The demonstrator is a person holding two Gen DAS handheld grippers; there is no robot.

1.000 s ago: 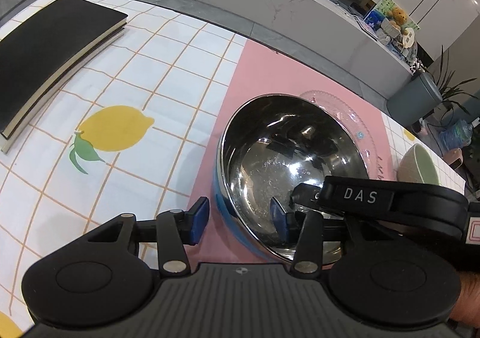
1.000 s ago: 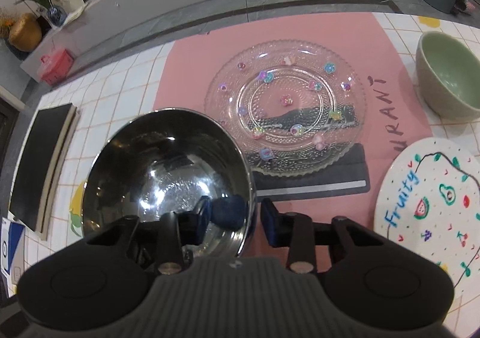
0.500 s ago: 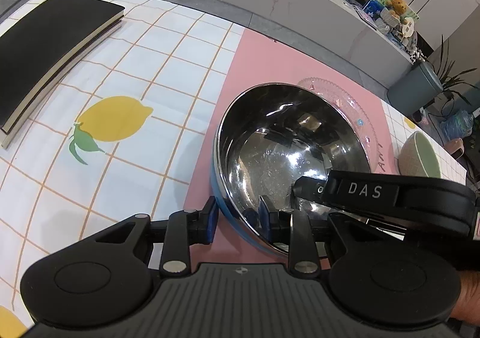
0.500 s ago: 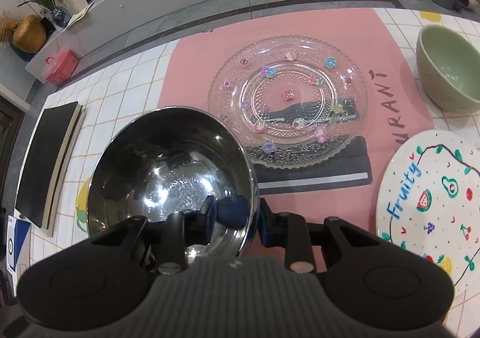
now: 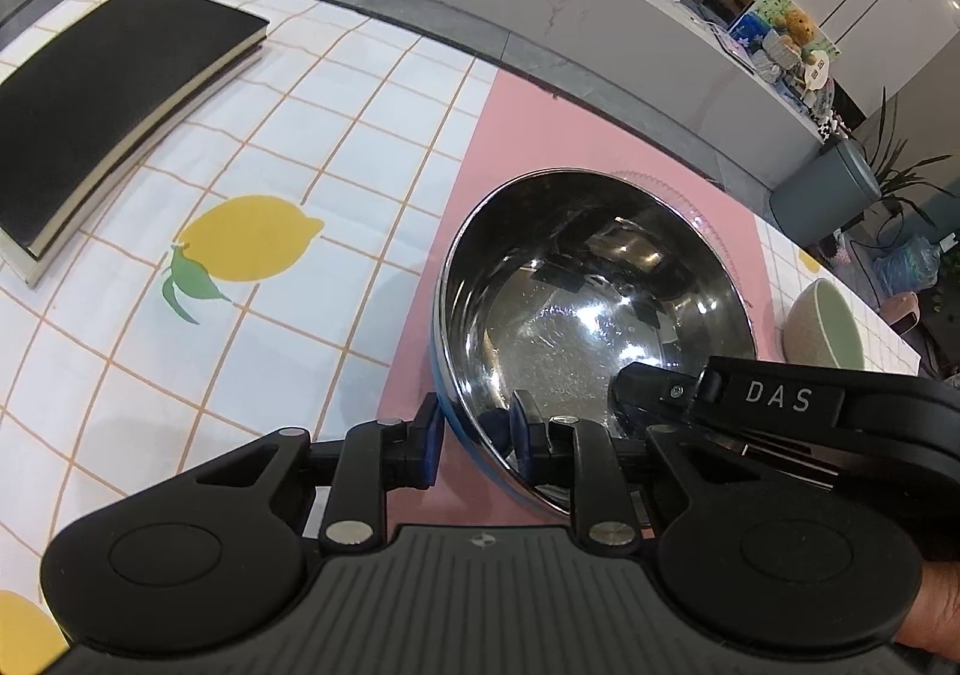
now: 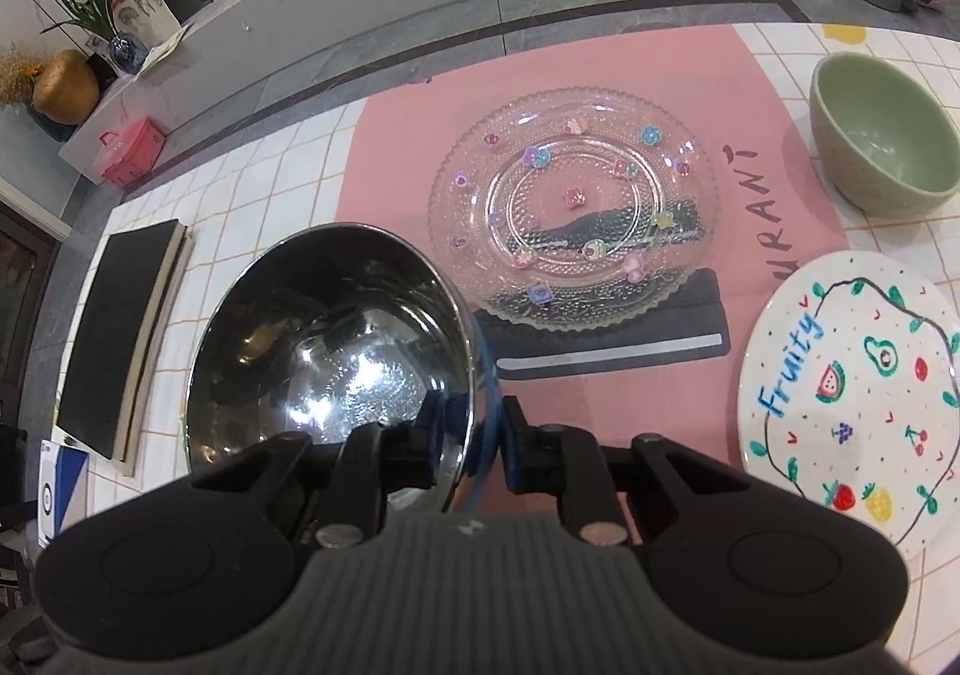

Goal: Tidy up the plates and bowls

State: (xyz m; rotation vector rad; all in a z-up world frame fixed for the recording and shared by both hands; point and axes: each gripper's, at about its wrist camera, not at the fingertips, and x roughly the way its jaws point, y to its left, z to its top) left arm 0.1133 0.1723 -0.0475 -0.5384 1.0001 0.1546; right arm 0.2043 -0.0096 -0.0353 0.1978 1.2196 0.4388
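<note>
Left tool (image 5: 474, 441) closing astride steel bowl (image 5: 591, 315) rim, pink mat (image 5: 522, 135), black book (image 5: 102, 93)

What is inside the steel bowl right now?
The steel bowl holds no dishes or food; one pad of each closing gripper reaches inside over its rim. What lies under it is hidden.

"DAS" on right tool (image 5: 780, 399); "Fruity" on white plate (image 6: 852, 393); "URANT" partly readable on pink mat (image 6: 678, 75)
</note>
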